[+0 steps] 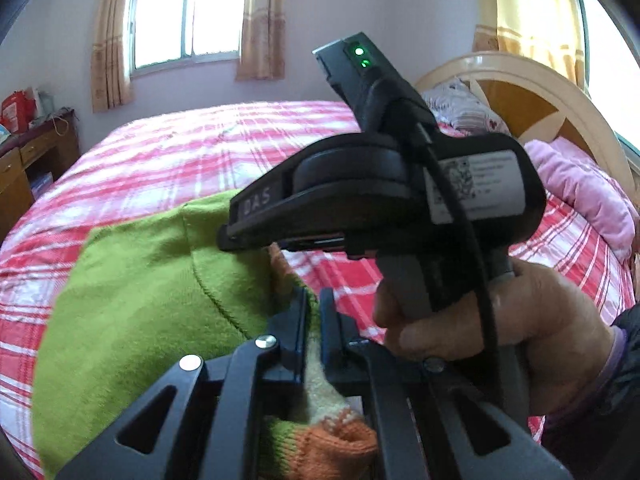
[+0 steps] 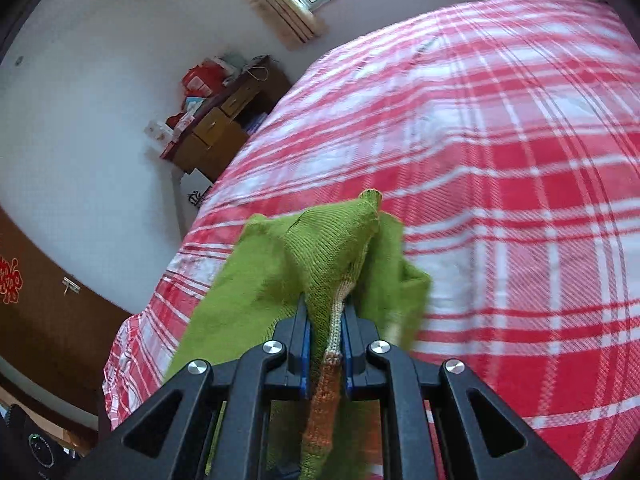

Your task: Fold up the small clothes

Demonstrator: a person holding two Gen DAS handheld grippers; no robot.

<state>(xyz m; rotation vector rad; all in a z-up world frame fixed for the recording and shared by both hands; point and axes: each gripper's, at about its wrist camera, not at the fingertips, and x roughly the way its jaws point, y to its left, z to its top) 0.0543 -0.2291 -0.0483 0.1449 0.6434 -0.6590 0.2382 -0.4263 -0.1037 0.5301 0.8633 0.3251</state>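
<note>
Striped cuff of green knitted sweater [image 1: 132, 304], clamped in left gripper [image 1: 314, 308]; right gripper [image 2: 326, 320] alongside, clamped on its striped hem; garment trails forward from both onto plaid bedspread [image 2: 500, 168]; grippers equally near.

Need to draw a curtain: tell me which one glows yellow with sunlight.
The curtain above the headboard; those beside the far window hang dull peach.

The green sweater [image 2: 320, 256] is made of soft, fuzzy knitted wool. The bed [image 2: 500, 152] is covered with woven checked cloth. The right gripper [image 1: 224, 236] is made of matt black plastic.
</note>
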